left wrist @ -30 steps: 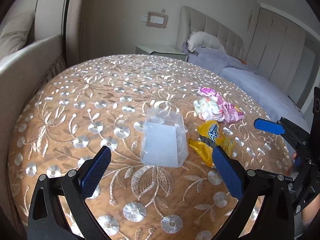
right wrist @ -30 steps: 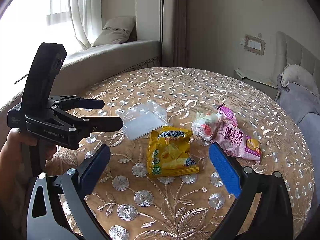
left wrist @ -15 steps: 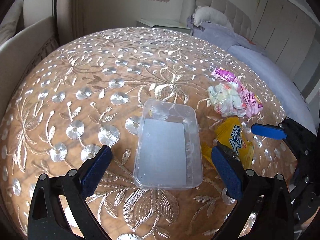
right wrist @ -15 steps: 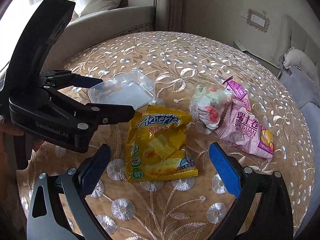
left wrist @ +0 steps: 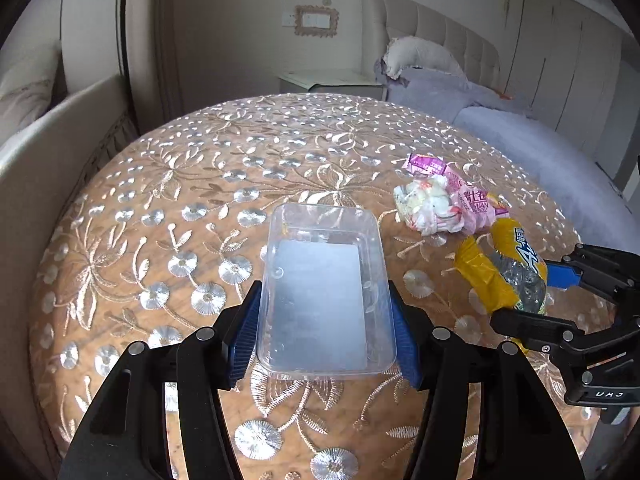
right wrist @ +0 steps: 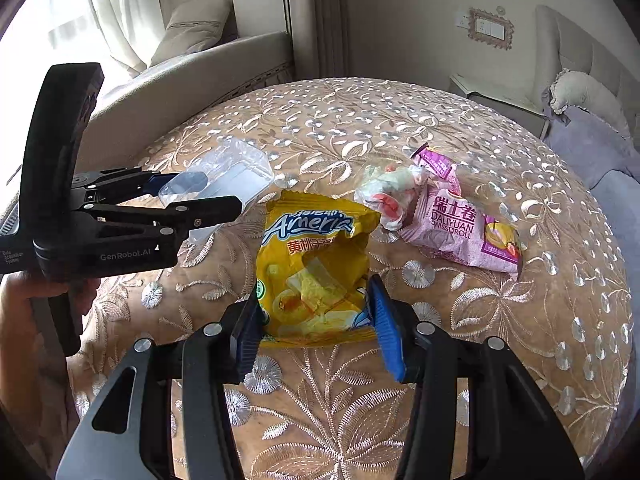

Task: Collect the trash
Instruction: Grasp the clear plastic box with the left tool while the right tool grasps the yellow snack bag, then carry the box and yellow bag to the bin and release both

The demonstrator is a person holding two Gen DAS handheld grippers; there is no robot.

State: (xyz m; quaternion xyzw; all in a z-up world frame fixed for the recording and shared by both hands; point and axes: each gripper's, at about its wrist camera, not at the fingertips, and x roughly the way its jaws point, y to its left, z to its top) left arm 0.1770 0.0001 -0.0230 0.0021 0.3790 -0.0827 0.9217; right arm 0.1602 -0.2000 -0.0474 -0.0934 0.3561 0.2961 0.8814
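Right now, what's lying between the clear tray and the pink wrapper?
The yellow snack bag and a crumpled white wrapper, seen in the right wrist view.

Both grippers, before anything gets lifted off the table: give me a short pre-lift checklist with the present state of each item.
1. left gripper jaws, which have just been closing, press both long sides of the clear tray: ok.
2. right gripper jaws, also just closing, pinch the yellow wrapper at its lower edges: ok.
3. Tray empty, nothing to spill: ok.
4. Wrapper grip firm enough to hold crumpling foil: cannot tell.
5. Pink wrapper and the white crumpled wrapper lie clear of both grippers: ok.
6. A bin to drop the trash into: cannot tell, none in view.
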